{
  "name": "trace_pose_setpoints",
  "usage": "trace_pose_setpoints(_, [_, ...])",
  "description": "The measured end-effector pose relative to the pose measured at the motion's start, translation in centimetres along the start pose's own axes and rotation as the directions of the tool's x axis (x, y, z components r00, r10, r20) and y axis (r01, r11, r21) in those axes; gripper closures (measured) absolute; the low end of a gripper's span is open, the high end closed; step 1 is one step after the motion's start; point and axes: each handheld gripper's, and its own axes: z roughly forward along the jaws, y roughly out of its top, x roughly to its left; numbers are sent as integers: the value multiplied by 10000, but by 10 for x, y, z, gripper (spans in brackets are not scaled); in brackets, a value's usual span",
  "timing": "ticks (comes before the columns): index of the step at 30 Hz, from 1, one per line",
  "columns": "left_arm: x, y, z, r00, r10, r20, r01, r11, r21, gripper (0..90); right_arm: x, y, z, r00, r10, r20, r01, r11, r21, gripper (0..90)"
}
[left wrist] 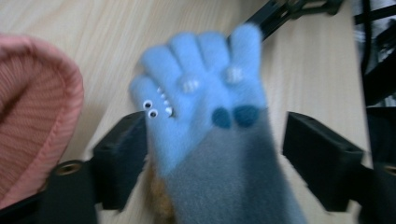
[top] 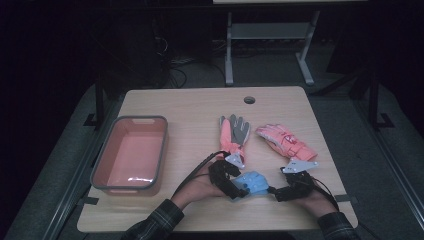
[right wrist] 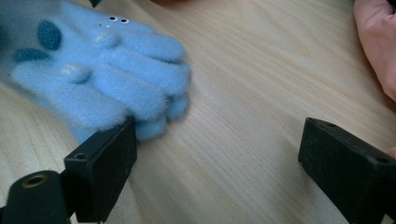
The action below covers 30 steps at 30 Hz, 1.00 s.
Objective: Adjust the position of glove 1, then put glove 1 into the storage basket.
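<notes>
High view: blue glove lying on table near front edge, between left gripper and right gripper

Left gripper view: jaws standing wide, straddling glove cuff, gripping nothing

Right gripper view: jaws gaping, empty, glove fingertips brushing one jaw; risking dragging glove if closing off-centre

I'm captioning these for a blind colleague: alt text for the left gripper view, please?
A fuzzy blue glove with googly eyes and a grey cuff lies on a wooden table, between the open black jaws of the left gripper. A pink knit glove sits at the left edge.
</notes>
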Motion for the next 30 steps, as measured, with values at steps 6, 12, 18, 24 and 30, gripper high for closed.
trace_pose_setpoints(6, [-6, 1, 16, 9989, 77, -469, -68, 9998, 206, 142, 0, 0, 0, 10000, -44, -18, 44, 10000, -5, 109])
trace_pose_setpoints(12, [-11, 1, 19, 9948, 393, -941, -383, 9992, 126, 167, 0, 0, 0, 10000, -66, -26, 66, 10000, -9, 109])
trace_pose_setpoints(18, [-15, -1, 19, 9889, 753, -1282, -726, 9970, 251, 204, 0, 0, 0, 10000, -68, -30, 68, 10000, -6, 109])
trace_pose_setpoints(24, [-14, -2, 16, 9882, 788, -1316, -777, 9969, 137, 307, 0, 0, 0, 10000, -73, -40, 73, 10000, -3, 109])
trace_pose_setpoints(30, [-11, -3, 13, 9887, 654, -1350, -677, 9976, -129, 460, 0, 0, 0, 10000, -90, -44, 90, 10000, -6, 109])
